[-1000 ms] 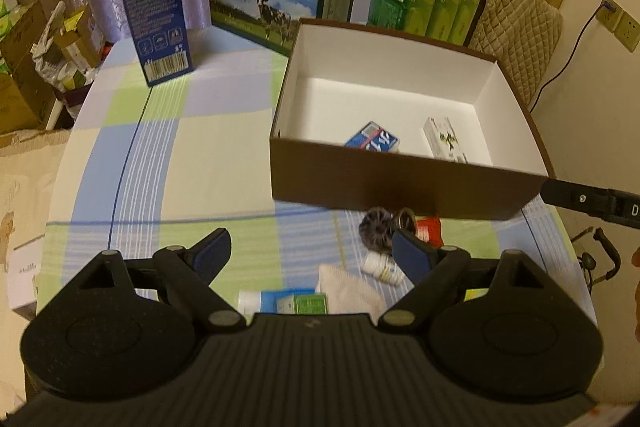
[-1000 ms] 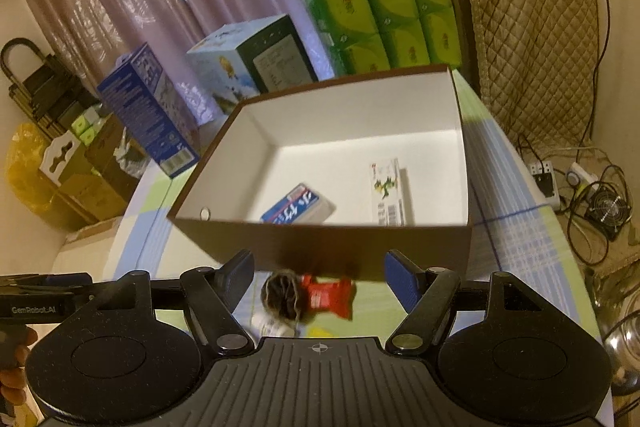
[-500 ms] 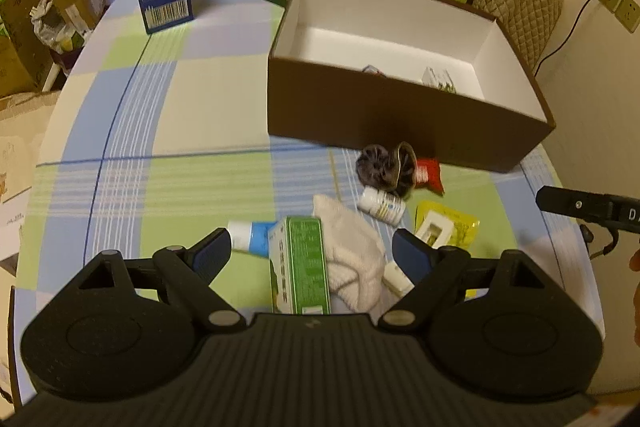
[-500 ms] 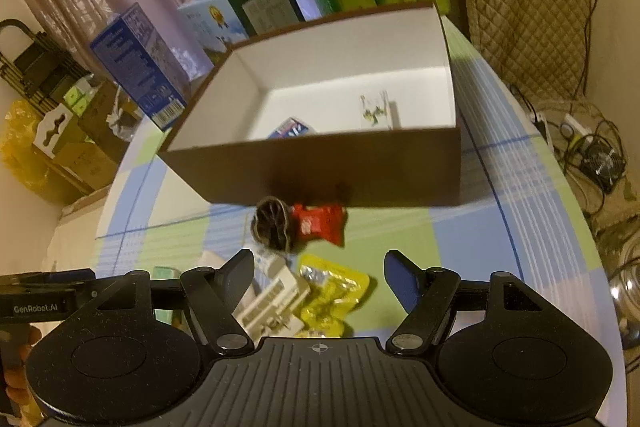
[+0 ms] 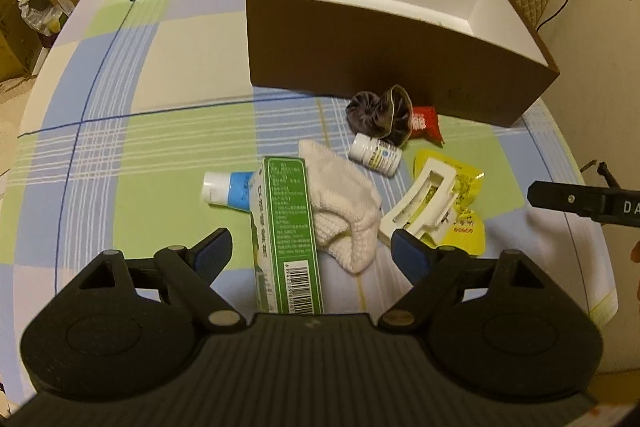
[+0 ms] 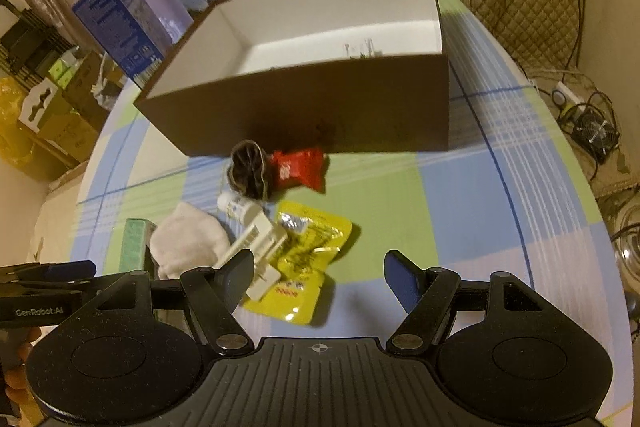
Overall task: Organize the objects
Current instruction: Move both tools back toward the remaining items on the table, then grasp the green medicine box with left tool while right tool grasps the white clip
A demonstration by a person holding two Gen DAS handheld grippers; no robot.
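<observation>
both grippers drop from the box to the loose pile

a second ago both views looked down into the brown box (image 5: 384, 67); now they sit lower and nearer the table, so the box's inside is mostly hidden behind its front wall. this reads as a fresh pick starting.

the left gripper (image 5: 311, 253) is spread wide and holds nothing, with the green carton (image 5: 286, 227) lying between its fingers. the right gripper (image 6: 319, 277) is also wide and empty, above the yellow packet (image 6: 308, 259) and the white clip (image 6: 256, 247).

still on the checked tablecloth (image 5: 140, 147), in front of the box: white cloth (image 5: 340, 203), blue tube (image 5: 224, 187), small bottle (image 5: 374, 153), dark scrunchie (image 5: 378, 113), red packet (image 5: 424, 121). most of the sorting looks undone.
</observation>
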